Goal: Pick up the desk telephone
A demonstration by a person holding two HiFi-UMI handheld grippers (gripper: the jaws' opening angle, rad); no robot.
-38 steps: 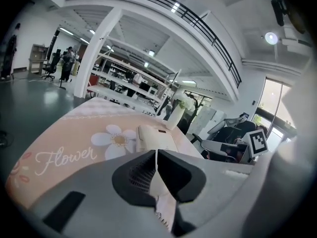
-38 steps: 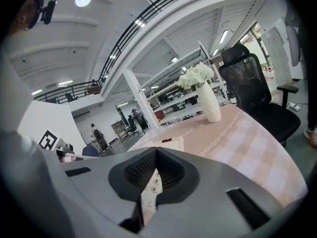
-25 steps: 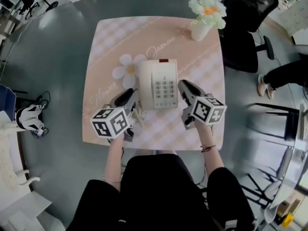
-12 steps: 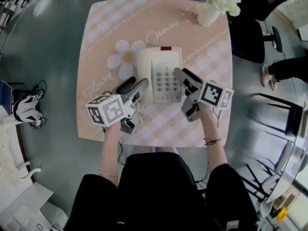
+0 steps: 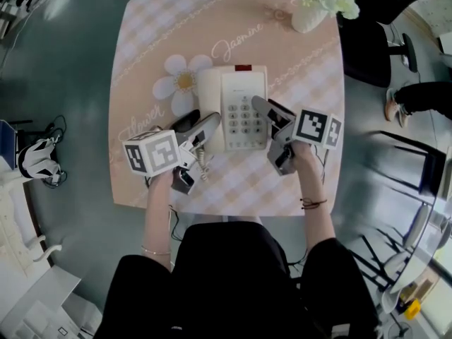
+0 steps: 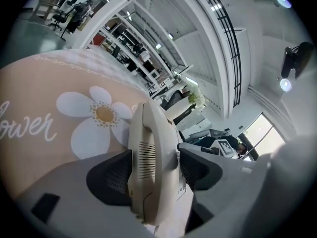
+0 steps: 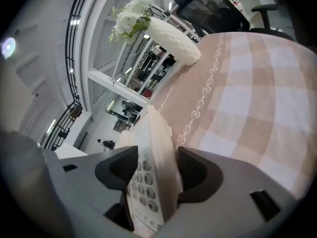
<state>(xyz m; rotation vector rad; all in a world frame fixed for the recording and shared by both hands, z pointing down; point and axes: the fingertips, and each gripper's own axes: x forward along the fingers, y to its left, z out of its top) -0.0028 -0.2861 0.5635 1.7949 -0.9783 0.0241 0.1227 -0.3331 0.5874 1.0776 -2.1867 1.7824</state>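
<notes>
A cream desk telephone (image 5: 233, 108) with a grey keypad lies mid-table, its handset on the left side. My left gripper (image 5: 207, 117) reaches in from the lower left. Its jaws have just been opening and now straddle the handset (image 6: 148, 148), which stands between the dark pads (image 6: 111, 175); I see no squeeze. My right gripper (image 5: 268, 107) comes in from the lower right. Its jaws have also just been opening, and they straddle the phone's right edge (image 7: 157, 148) next to the keypad. Both grippers are open.
The table wears a pink checked cloth (image 5: 155, 48) with a daisy print. A white vase of flowers (image 5: 318, 2) stands at the far right corner. The phone's coiled cord (image 5: 203, 167) lies near my left gripper. A black office chair (image 5: 367, 41) stands beyond the table's right side.
Both grippers went from shut to wide open. They moved forward and down, so the left one now sits over the handset and the right one over the phone's right edge.
</notes>
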